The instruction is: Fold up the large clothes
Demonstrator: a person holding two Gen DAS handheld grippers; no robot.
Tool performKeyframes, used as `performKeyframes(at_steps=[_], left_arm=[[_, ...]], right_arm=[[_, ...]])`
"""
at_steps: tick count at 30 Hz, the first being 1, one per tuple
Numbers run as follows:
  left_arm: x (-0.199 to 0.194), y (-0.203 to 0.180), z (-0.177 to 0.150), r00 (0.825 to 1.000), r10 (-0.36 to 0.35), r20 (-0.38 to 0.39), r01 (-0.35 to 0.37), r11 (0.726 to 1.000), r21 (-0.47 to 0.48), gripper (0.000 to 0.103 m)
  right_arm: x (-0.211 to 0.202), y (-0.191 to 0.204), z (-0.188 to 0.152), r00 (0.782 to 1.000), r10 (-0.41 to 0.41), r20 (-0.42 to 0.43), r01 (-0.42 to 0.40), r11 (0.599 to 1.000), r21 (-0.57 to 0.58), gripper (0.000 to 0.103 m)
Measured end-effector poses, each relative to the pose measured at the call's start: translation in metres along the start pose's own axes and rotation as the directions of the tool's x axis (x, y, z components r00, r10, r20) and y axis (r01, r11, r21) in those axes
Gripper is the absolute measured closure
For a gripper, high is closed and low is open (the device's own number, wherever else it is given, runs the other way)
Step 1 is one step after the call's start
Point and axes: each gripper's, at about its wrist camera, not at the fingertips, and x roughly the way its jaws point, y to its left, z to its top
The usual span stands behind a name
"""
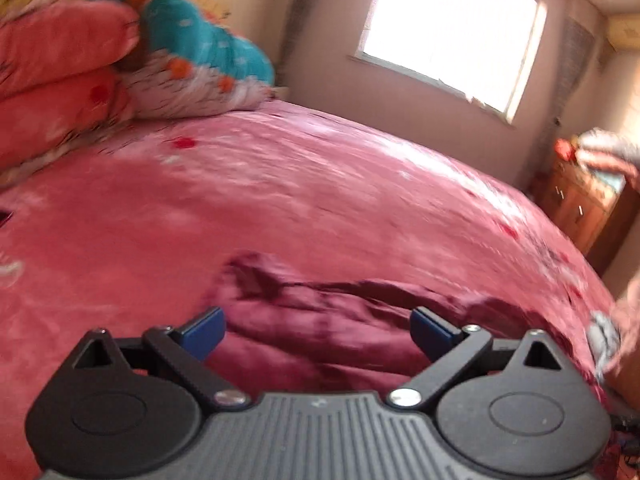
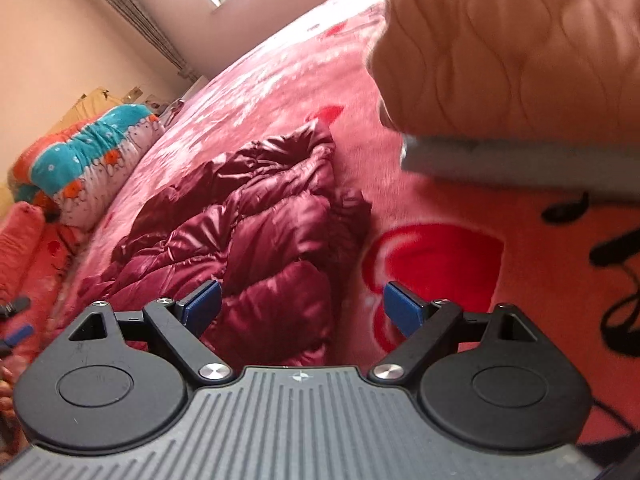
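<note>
On the wide pink fleece-covered bed [image 2: 440,208], a crumpled, shiny maroon quilted jacket [image 2: 248,232] lies just ahead of both blue-tipped tongs, left [image 1: 318,330] and right [image 2: 302,306], each spread wide and gripping nothing.

black linkages, blue fingers [image 2: 204,306] — grey ribbed housing

A home bedroom: a bed [image 1: 280,200] under a pink blanket, stacked quilts [image 1: 80,60] upper left, a window [image 1: 452,28], a wooden dresser [image 1: 580,208] at right.
</note>
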Motion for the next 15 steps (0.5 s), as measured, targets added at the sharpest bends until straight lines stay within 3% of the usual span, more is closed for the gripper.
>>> performKeyframes(at_steps=[4,8,11,15], left_arm=[[0.011,0.055,0.000,0.998,-0.011,-0.054,0.002,0.988,-0.157,0.005],[0.029,0.091,-0.009,0.992,-0.091,-0.088,0.063,0.958,-0.281,0.005],[0.046,0.102,-0.012,0.982,-0.127,-0.141,0.074,0.941,-0.331,0.006],[0.062,0.110,-0.013,0.959,-0.240,-0.153,0.164,0.906,-0.391,0.006]], right_arm=[[0.004,-0.014,-0.001,1.000,0.024,0.001,-0.024,0.999,0.047,0.000],[0.004,-0.021,-0.005,0.999,0.045,0.008,-0.045,0.997,0.058,0.000],[0.002,-0.023,-0.008,0.998,0.063,0.020,-0.065,0.995,0.079,0.000],[0.002,-0.022,-0.009,0.995,0.093,0.029,-0.095,0.992,0.086,0.000]])
